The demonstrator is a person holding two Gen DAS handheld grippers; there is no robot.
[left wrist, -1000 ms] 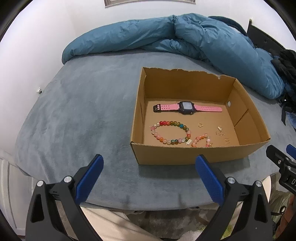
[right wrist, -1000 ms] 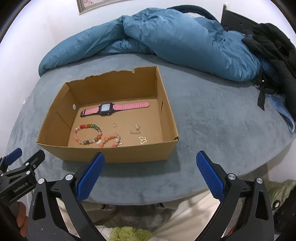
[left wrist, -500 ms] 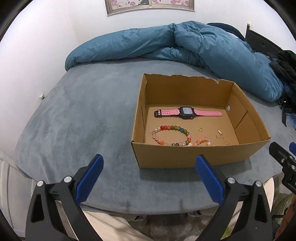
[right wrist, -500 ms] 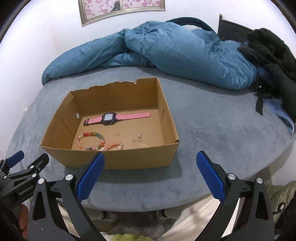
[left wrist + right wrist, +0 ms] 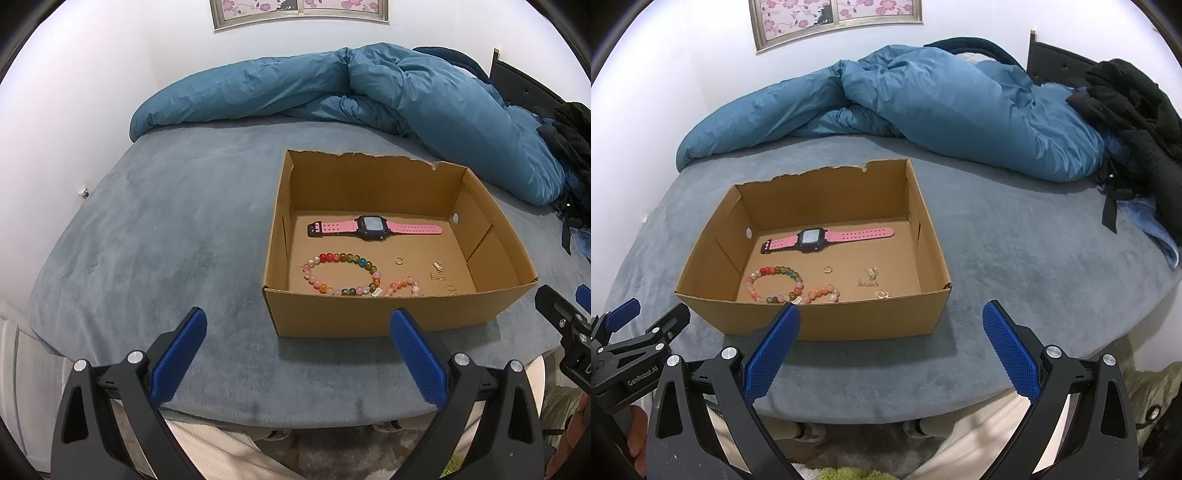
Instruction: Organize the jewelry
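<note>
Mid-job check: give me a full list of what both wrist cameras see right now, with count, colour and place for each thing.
cardboard box: 1, brown, open-topped, on the bed
watch: 1, pink strap, dark case, flat at the back of the box floor
beaded bracelets: 2, one multicoloured, one pink-orange beside it, front of the box
ring: 1, gold, mid-floor of the box
small gold pieces: a few, too small to identify, to the right of the ring
bed cover: 1, grey-blue, under the box
duvet: 1, teal, bunched behind the box
dark clothing: black pile, far right
picture: 1, pink flowers, on the wall
left gripper: blue fingers open, empty
right gripper: blue fingers open, empty
</note>
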